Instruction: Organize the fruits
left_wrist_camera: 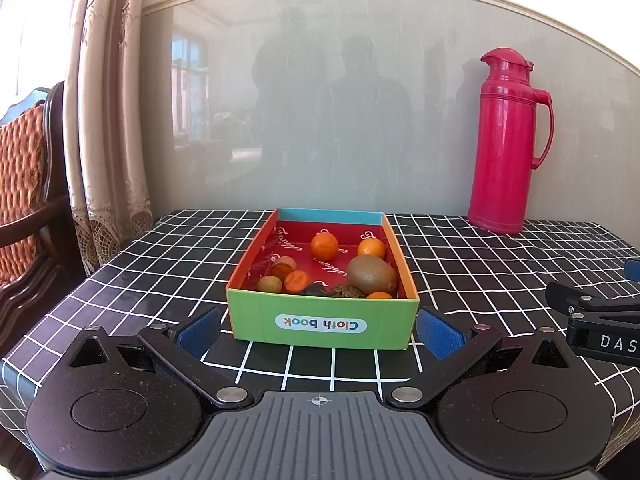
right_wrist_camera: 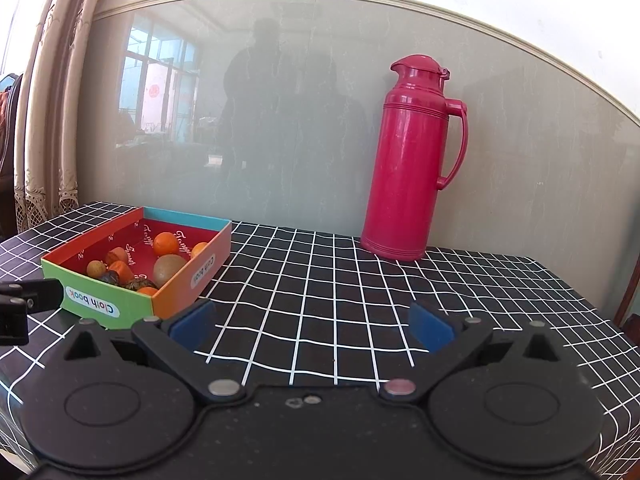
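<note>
On the far left I am seeing a lace-edged curtain [left_wrist_camera: 108, 184] hanging past the table edge, with a wooden chair [left_wrist_camera: 28, 200] beside it. My left gripper [left_wrist_camera: 320, 330] is hovering low over the black checked tablecloth [left_wrist_camera: 120, 280], its blue pads [left_wrist_camera: 199, 330] spread wide and gripping nothing, aimed straight at the green front wall of the cardboard box [left_wrist_camera: 320, 320] (the label on it reads "Cloth book", upside down from here). The box is sitting just ahead of the fingertips, near the table's middle. Inside it I am making out small oranges [left_wrist_camera: 324, 246], a brown kiwi [left_wrist_camera: 371, 275] against the right wall, a pale round fruit [left_wrist_camera: 269, 283] at the front left, and a couple of dark pieces I cannot identify. Moving right, my right gripper [right_wrist_camera: 312, 326] is also standing open over bare cloth, nothing between its pads [right_wrist_camera: 430, 326], with the box just off its left finger. Further right, a tall pink thermos [right_wrist_camera: 412, 160] is standing upright against the glossy wall panel [right_wrist_camera: 260, 120], well apart from the box.
</note>
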